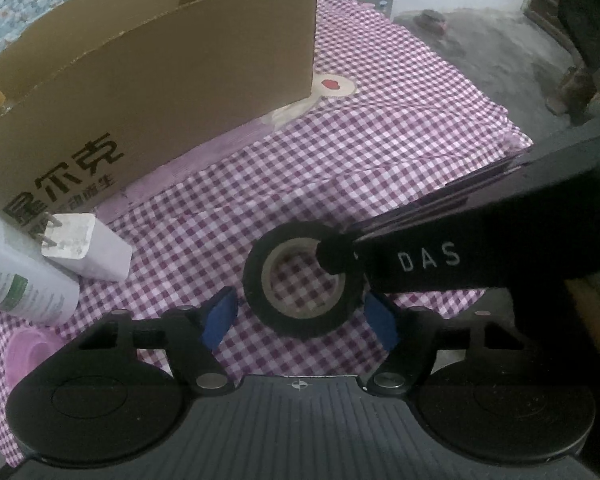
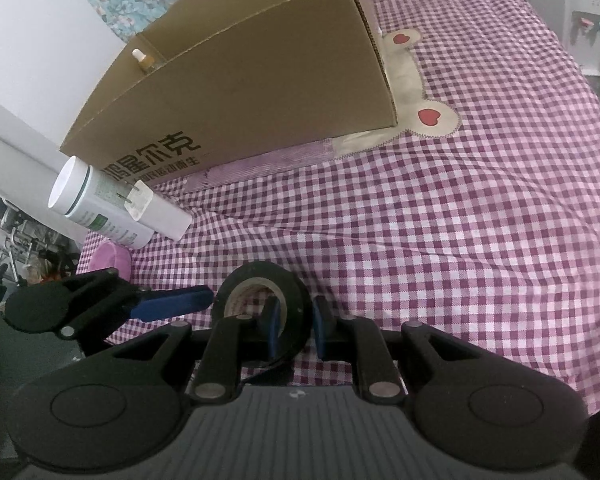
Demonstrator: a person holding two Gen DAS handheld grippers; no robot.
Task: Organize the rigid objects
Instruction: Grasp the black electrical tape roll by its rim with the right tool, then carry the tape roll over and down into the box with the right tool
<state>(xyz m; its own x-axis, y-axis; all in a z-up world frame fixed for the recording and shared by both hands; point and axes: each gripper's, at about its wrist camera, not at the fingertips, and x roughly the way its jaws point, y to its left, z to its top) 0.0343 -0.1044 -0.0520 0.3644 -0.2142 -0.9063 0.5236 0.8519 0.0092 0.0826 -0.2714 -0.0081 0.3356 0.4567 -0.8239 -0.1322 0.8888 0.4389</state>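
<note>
**Tape handover, box waiting**

Left wrist view: your left gripper straddles the roll of black tape with both blue pads just clear of its sides, so the jaws are about half open and gripping nothing. The right gripper reaches in from the right, one finger down through the roll's hole. A white charger and a white bottle lie near the cardboard box.

Right wrist view: your right gripper is nearly closed, pinching the wall of the roll, one pad inside the ring and one outside. Whether the roll sits on the cloth or hangs slightly above it is hard to tell here.

This looks like a handover or a steadying hold; next you would need to commit to one grip, then carry the roll over the box rim.

Everything sits on a purple checked cloth; bare grey floor and a white appliance lie beyond.
</note>
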